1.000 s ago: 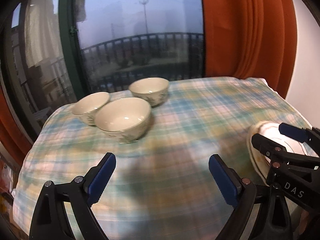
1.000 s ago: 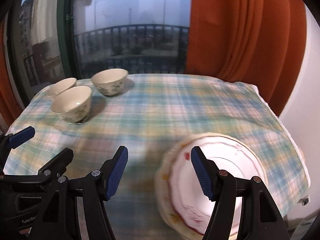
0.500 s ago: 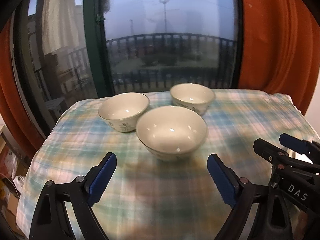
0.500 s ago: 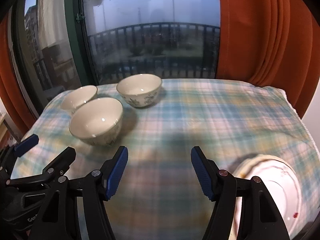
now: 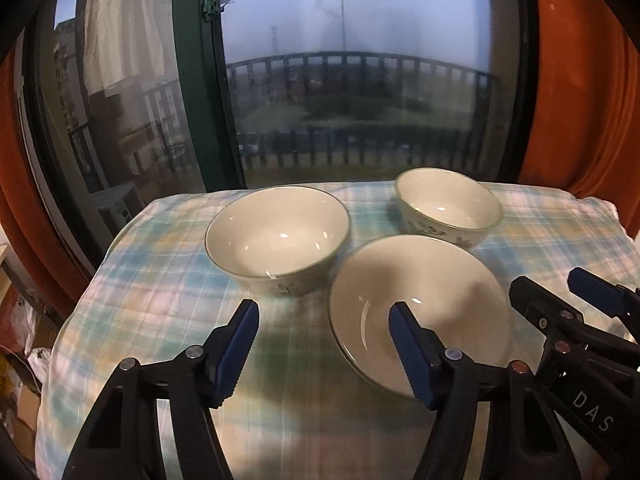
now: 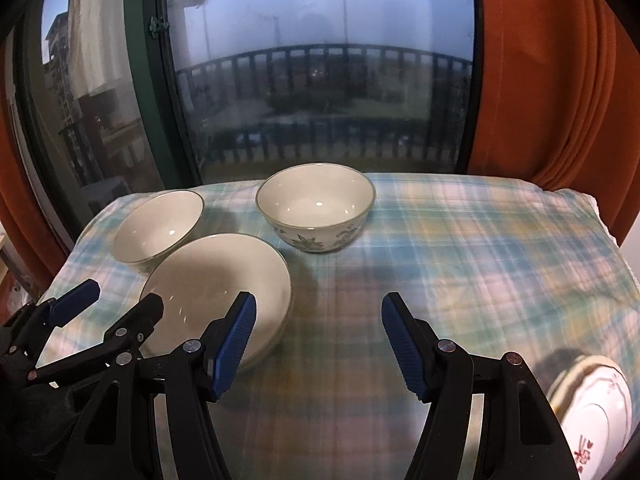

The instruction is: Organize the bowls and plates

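Note:
Three cream bowls stand on the checked tablecloth (image 5: 168, 304). The nearest bowl (image 5: 420, 304) (image 6: 216, 276) lies between my two grippers. Behind it are a left bowl (image 5: 276, 232) (image 6: 156, 224) and a flower-patterned far bowl (image 5: 448, 208) (image 6: 316, 208). My left gripper (image 5: 324, 340) (image 6: 112, 308) is closing. Its right finger hangs over the nearest bowl's inside and its left finger is outside the rim; the pads do not press on it. My right gripper (image 6: 320, 328) (image 5: 560, 292) is open at that bowl's right side, holding nothing. A stack of plates (image 6: 592, 412) lies at the lower right.
A large window with a green frame (image 5: 200, 92) rises just behind the table's far edge, with orange curtains (image 6: 552, 80) on both sides. The tablecloth drops off at the left edge, where clutter (image 5: 20, 320) sits on the floor. Bare cloth spreads right of the bowls.
Both grippers have swung left and closer to the bowls. The plates slid to the right wrist view's lower right corner. The left jaws have narrowed around the nearest bowl's rim.

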